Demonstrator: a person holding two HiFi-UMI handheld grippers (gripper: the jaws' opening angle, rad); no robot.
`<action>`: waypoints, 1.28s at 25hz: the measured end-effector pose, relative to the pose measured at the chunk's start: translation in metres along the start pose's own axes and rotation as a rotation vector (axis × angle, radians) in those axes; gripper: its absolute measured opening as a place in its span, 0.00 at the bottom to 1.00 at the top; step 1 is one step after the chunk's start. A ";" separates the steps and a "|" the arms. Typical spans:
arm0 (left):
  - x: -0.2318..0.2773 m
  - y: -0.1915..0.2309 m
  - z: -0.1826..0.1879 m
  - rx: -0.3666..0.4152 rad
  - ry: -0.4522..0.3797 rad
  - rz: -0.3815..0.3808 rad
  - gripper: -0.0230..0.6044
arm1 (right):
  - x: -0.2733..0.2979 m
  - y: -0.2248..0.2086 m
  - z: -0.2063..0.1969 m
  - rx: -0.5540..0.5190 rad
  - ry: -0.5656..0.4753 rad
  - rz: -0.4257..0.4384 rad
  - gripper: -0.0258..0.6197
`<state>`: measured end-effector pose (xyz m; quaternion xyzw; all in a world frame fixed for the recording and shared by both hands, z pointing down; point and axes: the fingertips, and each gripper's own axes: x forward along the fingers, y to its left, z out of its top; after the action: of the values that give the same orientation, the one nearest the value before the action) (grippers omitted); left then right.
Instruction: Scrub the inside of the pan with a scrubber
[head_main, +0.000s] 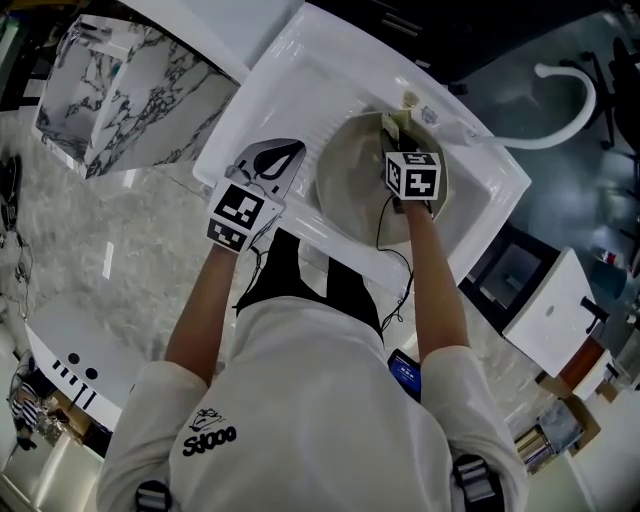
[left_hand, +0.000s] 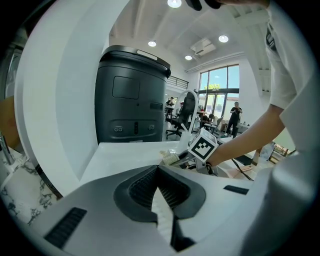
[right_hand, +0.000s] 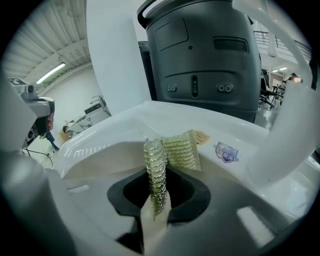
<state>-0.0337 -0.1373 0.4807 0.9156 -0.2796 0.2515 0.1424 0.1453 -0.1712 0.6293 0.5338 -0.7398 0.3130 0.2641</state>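
Note:
A round pale grey pan (head_main: 352, 190) lies in the white sink (head_main: 275, 75). My right gripper (head_main: 398, 140) reaches over the pan's far side, shut on a yellow-green mesh scrubber (head_main: 393, 122). In the right gripper view the scrubber (right_hand: 177, 150) stands folded between the jaws of the right gripper (right_hand: 160, 167), in front of the sink's back rim (right_hand: 227, 152). My left gripper (head_main: 296, 150) hovers over the sink's left side beside the pan. In its own view the left gripper (left_hand: 158, 167) has its jaws together and nothing shows between them. Beyond it I see the right gripper's marker cube (left_hand: 202, 146).
A white curved faucet (head_main: 570, 120) rises at the sink's far right. A marble-patterned block (head_main: 130, 90) sits left of the sink, and a white box (head_main: 550, 310) to the right. A dark grey machine (left_hand: 132, 95) stands behind the sink. People stand far back by the windows.

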 end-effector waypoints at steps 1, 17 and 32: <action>0.000 0.000 0.000 -0.001 0.000 0.000 0.04 | 0.002 0.002 0.000 0.002 0.001 0.017 0.16; -0.009 0.011 -0.003 -0.006 0.002 0.022 0.04 | 0.020 0.041 0.003 0.009 0.024 0.152 0.16; -0.016 0.017 -0.014 -0.017 0.019 0.013 0.04 | 0.019 0.084 0.000 -0.072 0.079 0.273 0.16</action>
<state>-0.0607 -0.1381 0.4860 0.9101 -0.2860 0.2589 0.1513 0.0593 -0.1633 0.6276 0.4058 -0.8052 0.3402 0.2670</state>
